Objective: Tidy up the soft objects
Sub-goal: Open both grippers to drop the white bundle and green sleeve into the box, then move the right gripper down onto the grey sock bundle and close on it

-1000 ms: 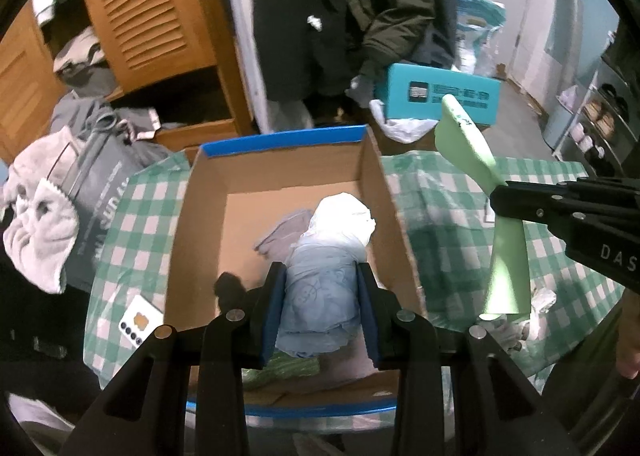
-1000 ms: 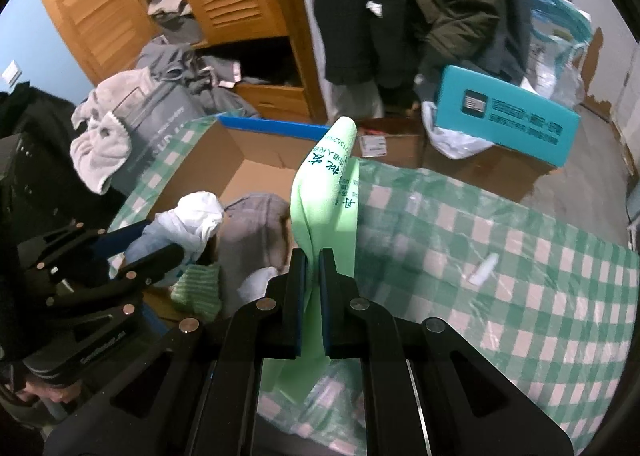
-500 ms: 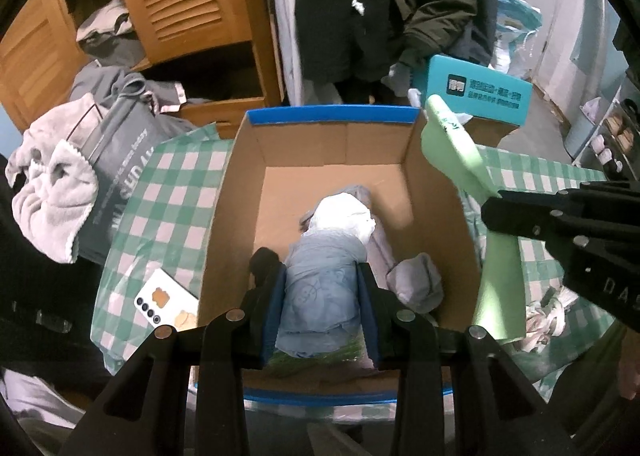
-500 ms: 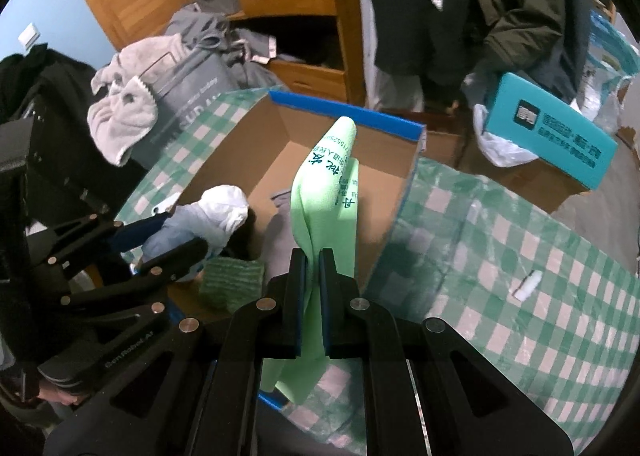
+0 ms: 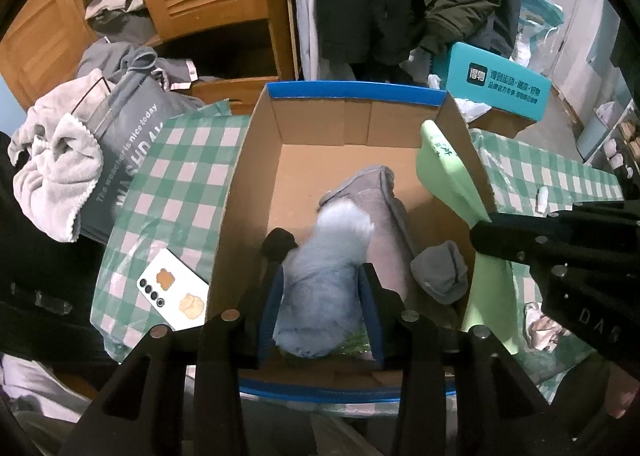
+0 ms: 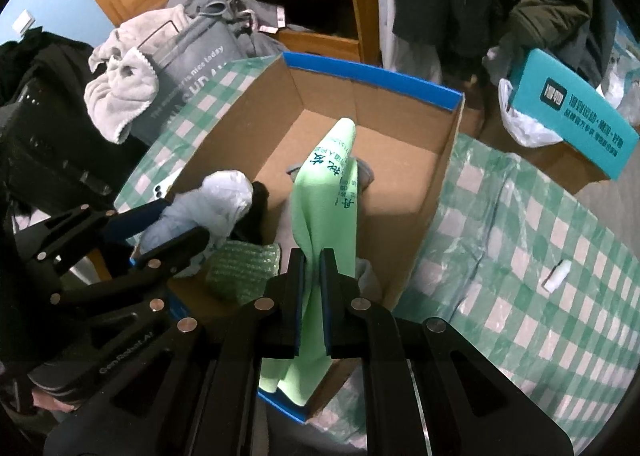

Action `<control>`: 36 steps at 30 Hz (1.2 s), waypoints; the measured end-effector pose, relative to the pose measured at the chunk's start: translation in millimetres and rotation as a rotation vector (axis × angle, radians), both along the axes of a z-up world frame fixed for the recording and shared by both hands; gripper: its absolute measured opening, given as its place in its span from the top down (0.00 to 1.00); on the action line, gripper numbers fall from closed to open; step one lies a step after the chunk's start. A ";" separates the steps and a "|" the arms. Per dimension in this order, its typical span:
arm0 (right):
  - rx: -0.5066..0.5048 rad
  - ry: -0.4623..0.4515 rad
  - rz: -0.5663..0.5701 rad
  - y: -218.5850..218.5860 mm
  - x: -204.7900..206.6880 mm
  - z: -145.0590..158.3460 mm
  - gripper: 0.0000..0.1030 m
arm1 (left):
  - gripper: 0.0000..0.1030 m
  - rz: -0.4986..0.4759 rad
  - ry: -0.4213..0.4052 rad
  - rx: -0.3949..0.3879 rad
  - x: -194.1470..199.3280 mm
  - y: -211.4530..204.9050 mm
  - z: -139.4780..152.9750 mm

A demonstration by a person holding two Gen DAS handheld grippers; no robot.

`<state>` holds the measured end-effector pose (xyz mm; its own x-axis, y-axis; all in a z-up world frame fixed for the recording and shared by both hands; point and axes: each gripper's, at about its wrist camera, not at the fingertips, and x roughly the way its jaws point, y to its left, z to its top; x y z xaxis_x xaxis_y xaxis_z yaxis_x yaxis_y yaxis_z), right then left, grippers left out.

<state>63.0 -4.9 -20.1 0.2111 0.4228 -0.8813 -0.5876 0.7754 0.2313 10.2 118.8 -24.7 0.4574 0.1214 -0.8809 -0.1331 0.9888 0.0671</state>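
Observation:
My left gripper point(image 5: 320, 280) is shut on a pale blue and white cloth bundle point(image 5: 324, 276) and holds it over the near part of an open cardboard box point(image 5: 356, 123) with blue edges. My right gripper point(image 6: 311, 256) is shut on a light green cloth point(image 6: 328, 199) with printed characters, held over the box's right side; it also shows in the left wrist view point(image 5: 448, 171). In the box lie a grey garment point(image 5: 384, 215), a grey rolled sock point(image 5: 440, 272), a small black item point(image 5: 278, 242) and a green textured cloth point(image 6: 244, 268).
The box sits on a table with a green checked cloth point(image 6: 520, 256). A white phone point(image 5: 174, 292) lies left of the box. A grey bag with a towel point(image 5: 60, 175) stands at the left. A teal box point(image 6: 576, 123), wardrobe and hanging coats are behind. A small white scrap point(image 6: 558, 276) lies on the table.
Both grippers have moved further over the box with their cloths still held. The green cloth now hangs over the box's right wall and interior.

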 end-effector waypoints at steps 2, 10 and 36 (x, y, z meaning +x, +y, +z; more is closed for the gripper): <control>0.000 0.009 -0.014 -1.8 2.0 -1.7 0.78 | 0.61 0.000 0.005 0.008 0.5 -0.5 -0.3; 0.016 0.014 -0.053 -13.5 5.5 0.9 0.58 | 0.52 0.000 -0.002 0.020 2.7 -1.0 -0.3; -0.003 0.022 -0.268 -120.3 9.7 2.5 0.53 | 0.51 -0.193 -0.038 0.030 12.5 -87.4 14.9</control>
